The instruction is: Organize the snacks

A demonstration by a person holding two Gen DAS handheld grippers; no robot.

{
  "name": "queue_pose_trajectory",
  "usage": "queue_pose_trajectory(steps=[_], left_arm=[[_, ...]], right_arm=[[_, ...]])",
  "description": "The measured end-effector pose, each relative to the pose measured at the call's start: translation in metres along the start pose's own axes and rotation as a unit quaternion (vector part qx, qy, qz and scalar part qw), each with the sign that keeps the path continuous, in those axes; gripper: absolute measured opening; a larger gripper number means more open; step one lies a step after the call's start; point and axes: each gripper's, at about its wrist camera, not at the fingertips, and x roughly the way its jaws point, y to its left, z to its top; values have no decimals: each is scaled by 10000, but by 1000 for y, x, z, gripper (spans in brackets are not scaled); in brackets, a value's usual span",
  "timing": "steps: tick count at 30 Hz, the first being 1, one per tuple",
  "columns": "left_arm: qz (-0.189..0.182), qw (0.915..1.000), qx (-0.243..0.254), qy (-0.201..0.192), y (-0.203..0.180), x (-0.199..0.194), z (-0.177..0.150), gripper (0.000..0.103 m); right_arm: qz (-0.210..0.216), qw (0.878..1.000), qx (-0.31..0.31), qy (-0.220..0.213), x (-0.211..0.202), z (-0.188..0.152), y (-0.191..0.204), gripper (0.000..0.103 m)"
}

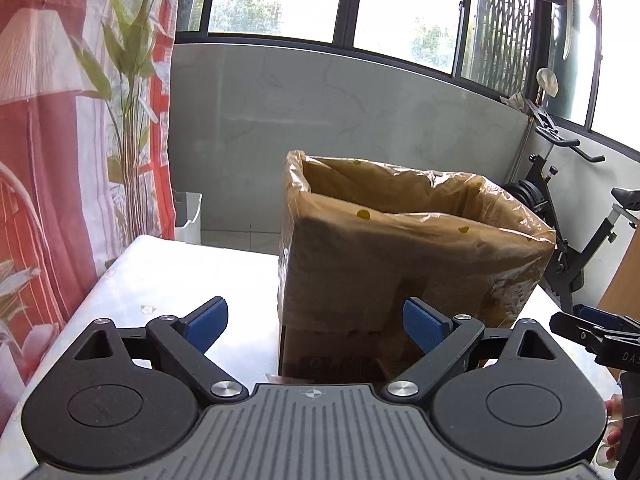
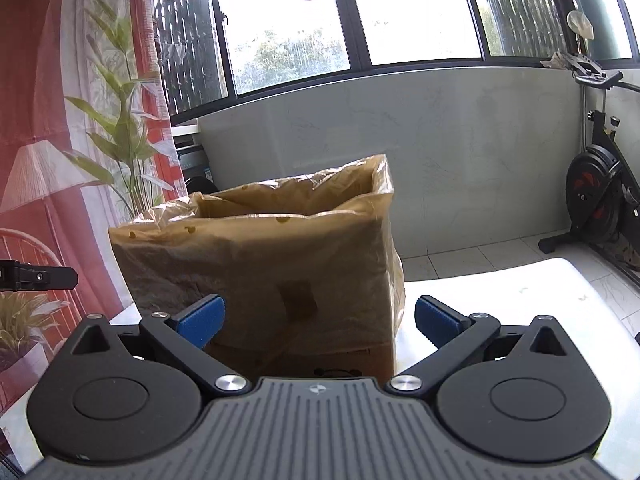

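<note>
A tall cardboard box (image 1: 392, 280) lined with a clear yellowish plastic bag stands on a white table (image 1: 168, 280). Its top is open and what lies inside is hidden. My left gripper (image 1: 316, 326) is open, with blue pads spread wide, just in front of the box's lower left corner. In the right wrist view the same box (image 2: 264, 264) fills the middle, and my right gripper (image 2: 318, 322) is open in front of its lower right part. Nothing sits between either pair of fingers. No snacks show in either view. The right gripper's tip (image 1: 592, 330) appears at the left view's right edge.
A red and white printed curtain (image 1: 60, 140) hangs along the left. An exercise bike (image 2: 600, 208) stands on the tiled floor to the right, behind the table. A grey low wall under large windows (image 1: 320, 92) is at the back. A small white bin (image 1: 188, 216) stands by the curtain.
</note>
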Motion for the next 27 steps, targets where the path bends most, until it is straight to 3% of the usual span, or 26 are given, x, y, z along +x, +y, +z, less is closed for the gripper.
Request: queue_pose_trajectory(steps=[10, 15, 17, 22, 27], left_arm=[[410, 9979, -195, 454, 6, 12, -47, 92], [432, 9956, -222, 804, -1, 22, -68, 90], [406, 9947, -229, 916, -1, 26, -73, 88], [311, 9948, -195, 954, -6, 26, -81, 85], [187, 9945, -163, 1017, -10, 30, -84, 85]], right_arm=[[41, 9980, -321, 549, -1, -53, -16, 101], [191, 9941, -497, 941, 9, -81, -20, 88], [288, 9924, -599, 1035, 11, -92, -20, 68], [430, 9896, -750, 1148, 15, -109, -16, 49], [470, 9889, -852, 1125, 19, -110, -13, 43]])
